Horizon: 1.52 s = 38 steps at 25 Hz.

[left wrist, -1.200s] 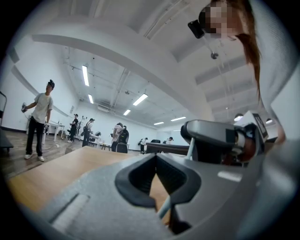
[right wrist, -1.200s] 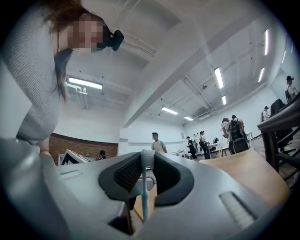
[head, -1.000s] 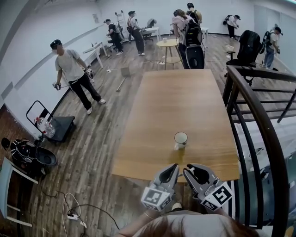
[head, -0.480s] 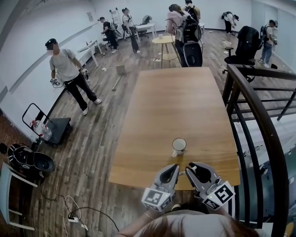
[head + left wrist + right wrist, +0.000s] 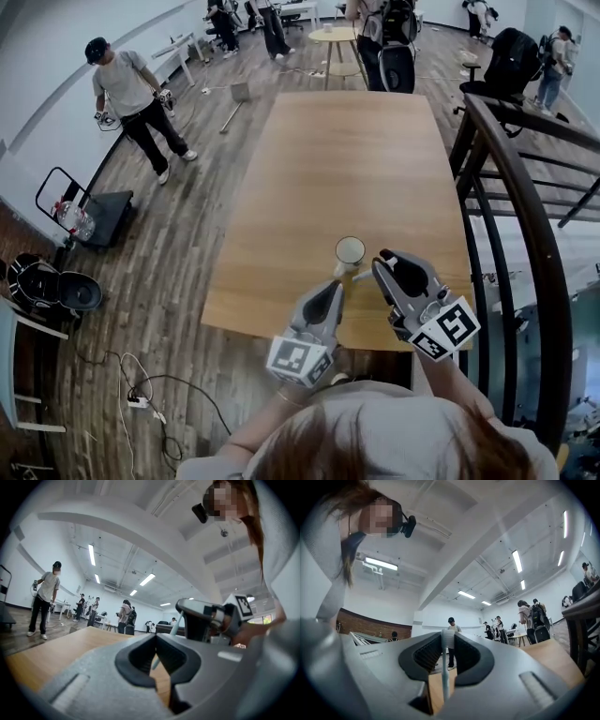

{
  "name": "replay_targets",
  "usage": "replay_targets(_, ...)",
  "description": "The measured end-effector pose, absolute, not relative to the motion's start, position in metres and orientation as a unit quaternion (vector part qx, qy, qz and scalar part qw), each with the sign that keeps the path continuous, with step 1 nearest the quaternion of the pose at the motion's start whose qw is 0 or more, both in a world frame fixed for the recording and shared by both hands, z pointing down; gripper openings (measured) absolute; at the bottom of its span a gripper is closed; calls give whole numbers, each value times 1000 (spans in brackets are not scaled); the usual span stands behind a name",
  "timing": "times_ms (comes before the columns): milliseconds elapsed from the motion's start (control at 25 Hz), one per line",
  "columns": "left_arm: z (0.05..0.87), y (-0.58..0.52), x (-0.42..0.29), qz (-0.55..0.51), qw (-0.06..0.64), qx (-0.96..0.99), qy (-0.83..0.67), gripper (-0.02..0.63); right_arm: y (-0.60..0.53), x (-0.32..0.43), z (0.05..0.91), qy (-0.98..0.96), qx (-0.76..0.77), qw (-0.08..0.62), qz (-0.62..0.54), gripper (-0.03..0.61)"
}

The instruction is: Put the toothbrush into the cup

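- Right claw [image 5: 382, 265]: closed on the toothbrush [image 5: 443, 667], with the handle clamped between the ribbed pads
- Left claw [image 5: 333, 289]: closed, with nothing between the jaws; it hovered at the near edge of the worktop [image 5: 356, 159]
- Cup [image 5: 350, 250]: upright and empty as far as could be seen; it stood on the worktop toward its near edge, apart from both claws
- Toothbrush position: in the air in the right claw and not yet in the cup
- Long axis: the brush ran crosswise to the right claw's own line; in the head view a short pale end stuck out on the claw's left and pointed toward the cup
- Governing relation: in the head view the cup lay just ahead and to the left of the right claw; the free end of the brush appeared close beside the cup wall, not over the mouth
- Height of the free end against the rim could not be established
- Nearer claw: the right; the left sat further back and played no part
- Judgement: the free end needed to come over the rim and the brush to tip toward upright before release; a low approach risked knocking the cup
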<state>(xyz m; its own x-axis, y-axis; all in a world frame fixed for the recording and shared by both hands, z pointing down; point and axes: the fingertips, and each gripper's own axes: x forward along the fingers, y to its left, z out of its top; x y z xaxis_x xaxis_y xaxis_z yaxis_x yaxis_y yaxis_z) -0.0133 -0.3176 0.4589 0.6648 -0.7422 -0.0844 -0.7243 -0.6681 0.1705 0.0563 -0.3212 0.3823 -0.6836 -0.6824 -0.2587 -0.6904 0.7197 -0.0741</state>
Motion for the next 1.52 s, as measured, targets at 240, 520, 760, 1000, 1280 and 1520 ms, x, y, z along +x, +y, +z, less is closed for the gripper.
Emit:
replay_targets(240,458,-314,-31,-74,61,897,-432,0,-380,58,413,916,-383,119,-18,67)
replay_targets(520,464,-309,-53,-65,63,883,-461,0,-420,46,449,910,-408,78,1,67)
replay_targets(760,469,-303,-55,-57,66,880,-467,0,-435,41,502,904,-418,67,-65,67)
replay_targets(1000,470,-304,-59,-52,64,881,-466,0,-434,38,528,902,-419,57,-92,67)
replay_targets(1280,471,-303,-57,-53,64,882,-464,0,-422,38,534,904,-413,56,-94,69)
replay_targets(1520,469,-302,-53,-55,62,885,-459,0,-409,47,543,904,-413,51,-96,63)
